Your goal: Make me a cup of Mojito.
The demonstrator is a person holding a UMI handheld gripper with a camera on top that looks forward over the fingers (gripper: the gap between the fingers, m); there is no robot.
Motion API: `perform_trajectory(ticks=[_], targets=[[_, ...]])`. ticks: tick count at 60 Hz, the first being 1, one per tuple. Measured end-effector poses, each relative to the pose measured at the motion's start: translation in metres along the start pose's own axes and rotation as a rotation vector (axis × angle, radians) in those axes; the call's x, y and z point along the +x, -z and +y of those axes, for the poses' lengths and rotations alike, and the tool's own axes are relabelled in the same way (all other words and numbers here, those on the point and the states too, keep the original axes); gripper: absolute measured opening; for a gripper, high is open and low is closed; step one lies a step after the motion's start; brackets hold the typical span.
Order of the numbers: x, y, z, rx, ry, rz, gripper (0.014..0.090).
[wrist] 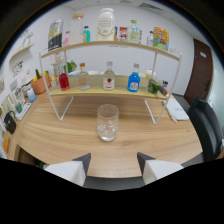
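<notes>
A clear drinking glass point(107, 122) stands on the wooden table point(60, 137), just ahead of my fingers and roughly centred between them, with something pale at its bottom. My gripper point(113, 159) is open, its two dark-tipped fingers spread wide and empty, short of the glass. Behind the glass, a two-tier white wire shelf point(112, 92) holds bottles: a red-liquid bottle point(63, 80), a clear bottle with orange cap point(83, 77), a clear bottle with red label point(109, 77) and a blue-liquid bottle point(133, 80).
The shelf's top tier carries a large clear jar point(105, 25) and several cartons and bottles. Green items point(154, 88) sit at the lower tier's right end. A white sheet point(176, 110) lies right of the shelf. A dark chair point(207, 125) stands at the table's right.
</notes>
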Motion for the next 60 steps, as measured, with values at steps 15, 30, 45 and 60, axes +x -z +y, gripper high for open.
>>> perform_trajectory(ticks=[15,30,45,60], targets=[[0.057,0.01,0.005,0.016,-0.005,-0.01,0.0863],[0.106,-0.001,-0.064,0.087,-0.003,-0.066,0.0861],[0.134,-0.049,-0.136,0.106,-0.032,-0.128,0.0849],[0.151,-0.098,-0.163,0.076,-0.034,-0.11,0.0777]])
